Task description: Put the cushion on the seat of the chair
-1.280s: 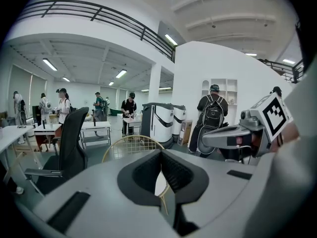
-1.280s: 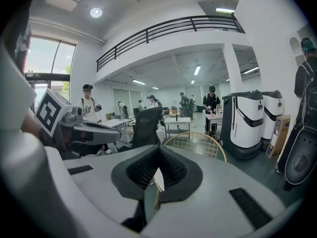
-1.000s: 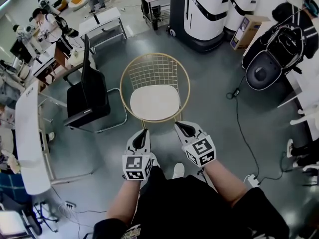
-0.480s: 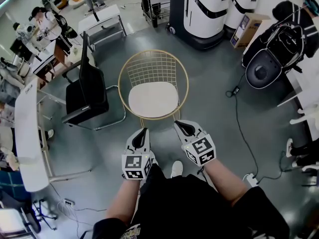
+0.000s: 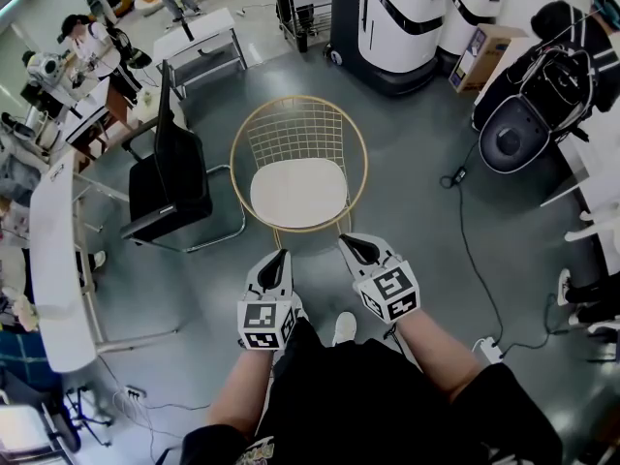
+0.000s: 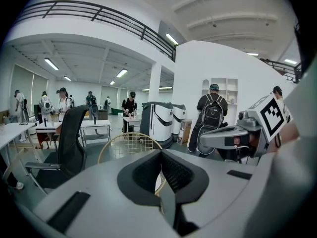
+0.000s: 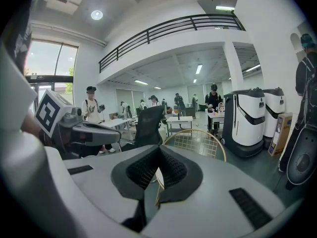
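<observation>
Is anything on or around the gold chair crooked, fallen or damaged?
Nothing stands out. The white cushion lies flat on the seat of the gold wire chair, inside its rim. The chair stands upright.

The right gripper (image 7: 160, 150) has its two black ribbed pads (image 7: 143, 168) pressed together with nothing between them. Just past the tips stands a gold wire chair (image 7: 198, 144), and a sliver of the pale cushion (image 7: 159, 178) on its seat shows behind the jaws. The left gripper (image 7: 111, 132) hangs to the left. Farther back stands a black office chair (image 7: 147, 125), with white-and-black machines (image 7: 247, 120) to the right. People stand near a white counter (image 7: 179, 119) in the background.
</observation>
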Demonstrator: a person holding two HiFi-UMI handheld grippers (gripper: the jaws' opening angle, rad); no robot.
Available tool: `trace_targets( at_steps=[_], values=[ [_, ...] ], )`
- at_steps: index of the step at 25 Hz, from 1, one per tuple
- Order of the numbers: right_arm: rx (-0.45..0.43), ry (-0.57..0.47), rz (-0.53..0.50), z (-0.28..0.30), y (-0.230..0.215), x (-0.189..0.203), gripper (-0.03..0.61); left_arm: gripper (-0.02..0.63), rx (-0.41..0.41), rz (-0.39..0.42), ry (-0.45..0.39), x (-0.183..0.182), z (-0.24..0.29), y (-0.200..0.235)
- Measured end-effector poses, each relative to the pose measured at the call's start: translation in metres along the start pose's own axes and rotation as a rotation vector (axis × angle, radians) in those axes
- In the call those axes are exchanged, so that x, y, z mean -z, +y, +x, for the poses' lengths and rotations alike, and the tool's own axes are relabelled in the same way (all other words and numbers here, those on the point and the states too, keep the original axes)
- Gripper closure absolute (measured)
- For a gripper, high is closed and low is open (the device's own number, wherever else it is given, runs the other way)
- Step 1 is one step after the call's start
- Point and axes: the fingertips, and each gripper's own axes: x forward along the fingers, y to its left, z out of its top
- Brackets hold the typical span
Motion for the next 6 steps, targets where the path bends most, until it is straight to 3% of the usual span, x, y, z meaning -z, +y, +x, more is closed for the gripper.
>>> trace_targets(
  at_steps=[6],
  values=[
    [0.004,-0.001,0.001,-0.0007,-0.0011,0.0048,0.568,0.597,0.003,0.005,-0.006,0.0037,0.0014,-0.003]
  ],
)
